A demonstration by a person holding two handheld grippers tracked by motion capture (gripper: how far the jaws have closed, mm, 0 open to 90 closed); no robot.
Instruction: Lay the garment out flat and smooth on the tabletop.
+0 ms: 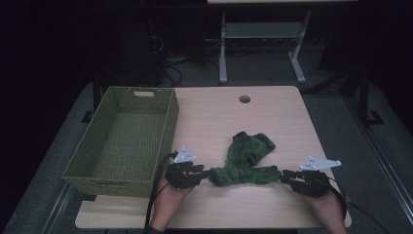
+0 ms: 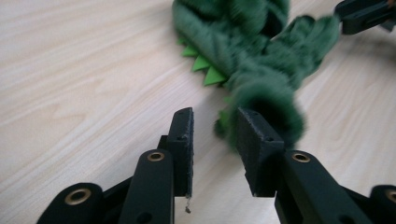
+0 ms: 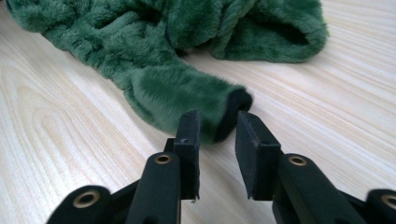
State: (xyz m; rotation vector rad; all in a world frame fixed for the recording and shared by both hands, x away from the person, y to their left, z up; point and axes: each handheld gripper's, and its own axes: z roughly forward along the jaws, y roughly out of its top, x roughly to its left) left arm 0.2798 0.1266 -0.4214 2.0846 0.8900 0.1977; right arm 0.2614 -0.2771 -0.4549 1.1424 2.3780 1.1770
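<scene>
On the worktop (image 1: 272,204), both tongs (image 1: 202,171) (image 1: 285,175) stood open, apparently just off the green plush garment (image 1: 246,163); the wicker basket (image 1: 168,126) sat empty, so stowing remained.

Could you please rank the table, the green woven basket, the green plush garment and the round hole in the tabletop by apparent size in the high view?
1. Table: largest.
2. Green woven basket: clearly smaller than the table, though it lies nearer the left edge.
3. Green plush garment: much smaller than the basket.
4. Round hole: smallest.
</scene>
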